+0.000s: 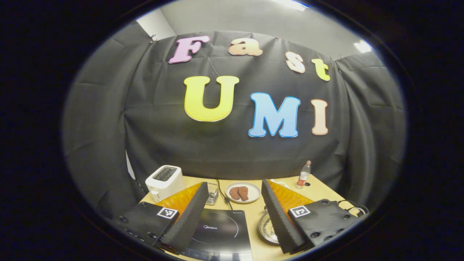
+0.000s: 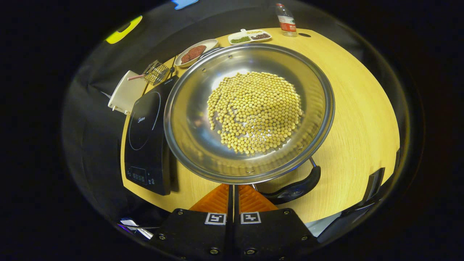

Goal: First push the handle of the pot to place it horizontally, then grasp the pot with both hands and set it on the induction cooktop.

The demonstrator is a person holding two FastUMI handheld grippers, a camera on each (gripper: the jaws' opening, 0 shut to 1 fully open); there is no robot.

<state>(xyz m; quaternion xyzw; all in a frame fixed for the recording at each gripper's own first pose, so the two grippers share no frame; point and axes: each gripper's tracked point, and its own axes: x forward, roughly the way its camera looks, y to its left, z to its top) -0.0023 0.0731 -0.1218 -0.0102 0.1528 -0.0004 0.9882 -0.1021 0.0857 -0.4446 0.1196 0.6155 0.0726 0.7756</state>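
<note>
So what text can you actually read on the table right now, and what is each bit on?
"Midea": printed on the glass of the induction cooktop, clear in the left gripper view.
Control panel on the cooktop's front edge: markings too small to read.
Bottle label: too small and blurred to read.
Square coded tags: black-and-white patterns, no words.

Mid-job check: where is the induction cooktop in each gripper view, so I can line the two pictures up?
Left gripper view: the induction cooktop lies at bottom centre, between the open fingers, ahead of the white toaster.
Right gripper view: it sits at the left, beside the pot of soybeans.
Shared landmark: the plate of brown food, just beyond the cooktop in both.
</note>
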